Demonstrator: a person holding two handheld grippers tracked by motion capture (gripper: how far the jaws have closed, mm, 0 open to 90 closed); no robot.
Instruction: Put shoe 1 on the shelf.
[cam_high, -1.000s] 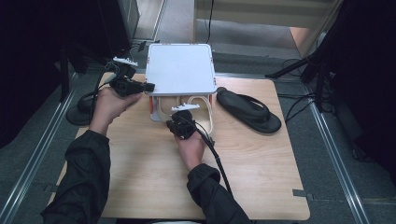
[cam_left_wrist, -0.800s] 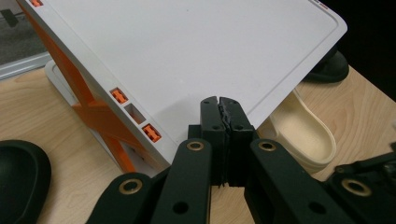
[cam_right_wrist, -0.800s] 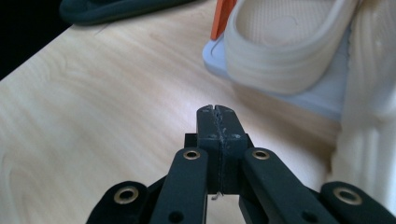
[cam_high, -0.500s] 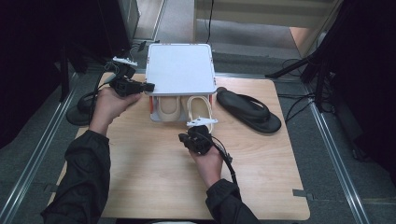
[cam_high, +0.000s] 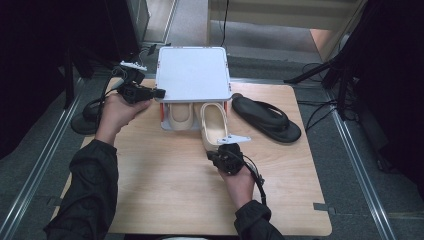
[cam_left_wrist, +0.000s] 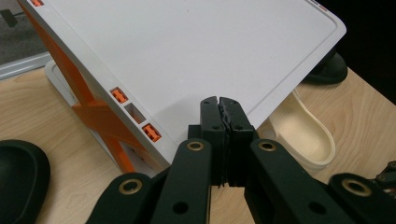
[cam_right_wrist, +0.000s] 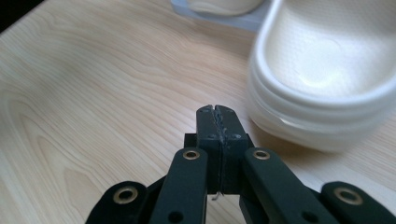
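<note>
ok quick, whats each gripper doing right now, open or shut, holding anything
left gripper: closed, holding nothing, at the white shelf's edge.
right gripper: closed, holding nothing, beside the cream slipper.
</note>
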